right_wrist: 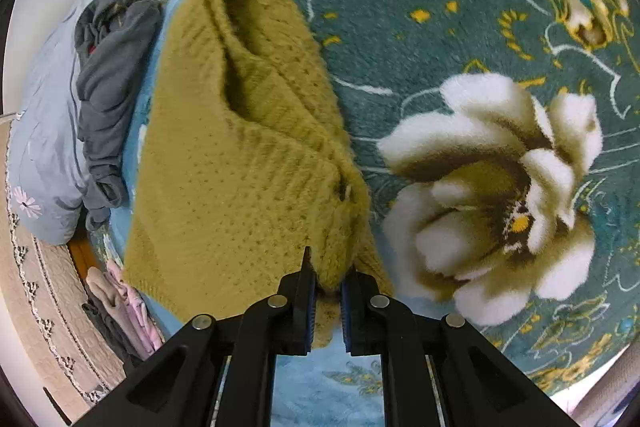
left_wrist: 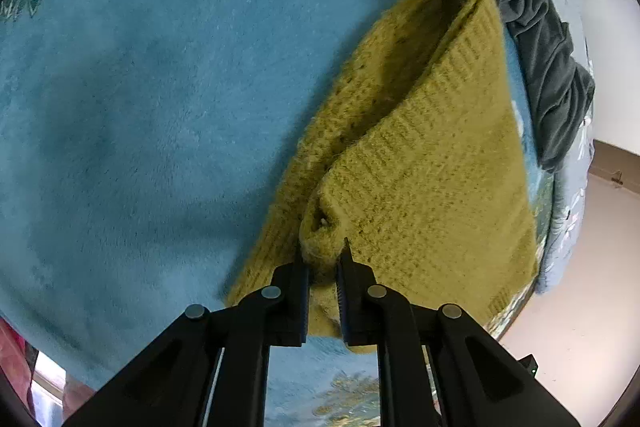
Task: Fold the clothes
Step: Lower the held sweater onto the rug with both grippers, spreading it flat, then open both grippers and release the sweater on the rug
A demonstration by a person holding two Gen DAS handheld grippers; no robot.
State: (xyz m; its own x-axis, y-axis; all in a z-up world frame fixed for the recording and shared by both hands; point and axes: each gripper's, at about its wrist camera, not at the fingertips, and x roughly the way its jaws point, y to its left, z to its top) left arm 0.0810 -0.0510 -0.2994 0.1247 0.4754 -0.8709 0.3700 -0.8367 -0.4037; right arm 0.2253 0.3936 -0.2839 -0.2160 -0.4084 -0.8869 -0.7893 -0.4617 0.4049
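A mustard-yellow knit sweater (left_wrist: 432, 163) hangs folded over itself above the blue plush blanket (left_wrist: 140, 87). My left gripper (left_wrist: 323, 259) is shut on a bunched corner of it. In the right wrist view the same sweater (right_wrist: 240, 167) droops to the left, and my right gripper (right_wrist: 329, 271) is shut on another bunched corner. The sweater sags between the two grips with an open fold at the top.
A crumpled dark grey garment (left_wrist: 548, 67) lies beside the sweater, also in the right wrist view (right_wrist: 108, 79), against a light blue floral duvet (right_wrist: 44, 131). The blanket's floral side (right_wrist: 480, 187) spreads to the right. Pink clothes (right_wrist: 124, 311) lie at the bed edge.
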